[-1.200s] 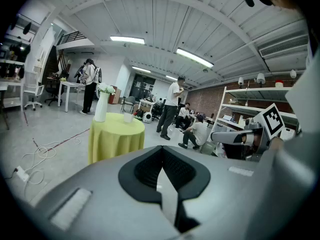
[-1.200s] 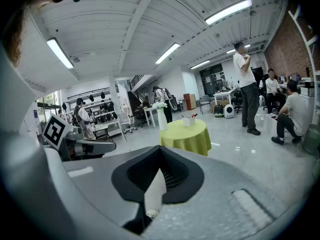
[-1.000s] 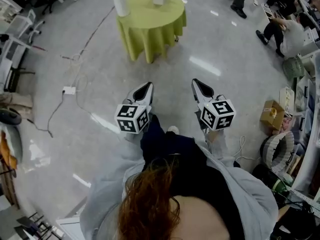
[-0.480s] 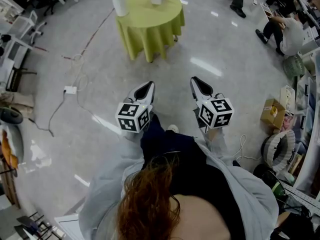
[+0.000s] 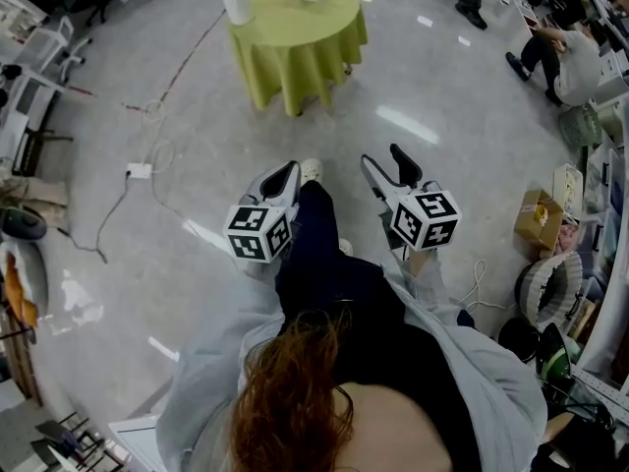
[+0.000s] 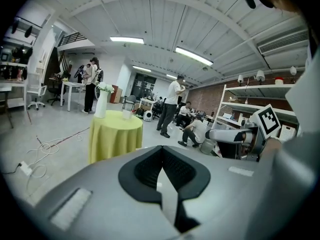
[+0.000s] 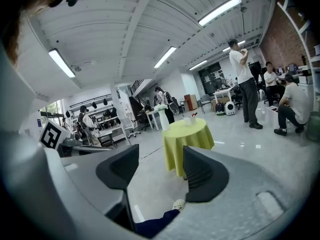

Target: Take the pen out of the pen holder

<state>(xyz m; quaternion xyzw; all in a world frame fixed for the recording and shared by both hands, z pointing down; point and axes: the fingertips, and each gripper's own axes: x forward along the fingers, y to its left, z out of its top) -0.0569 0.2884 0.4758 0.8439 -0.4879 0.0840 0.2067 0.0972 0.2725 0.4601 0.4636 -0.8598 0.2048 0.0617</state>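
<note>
While the right gripper (image 5: 383,160) has just been opening its jaws wide, with nothing between them, the left gripper (image 5: 285,172) has its jaws pressed together, empty. Well ahead of both, a small white pen holder (image 7: 189,120) stands on a round green-draped table (image 5: 295,37), with a dark pen (image 7: 194,115) slanting out of its top.
</note>
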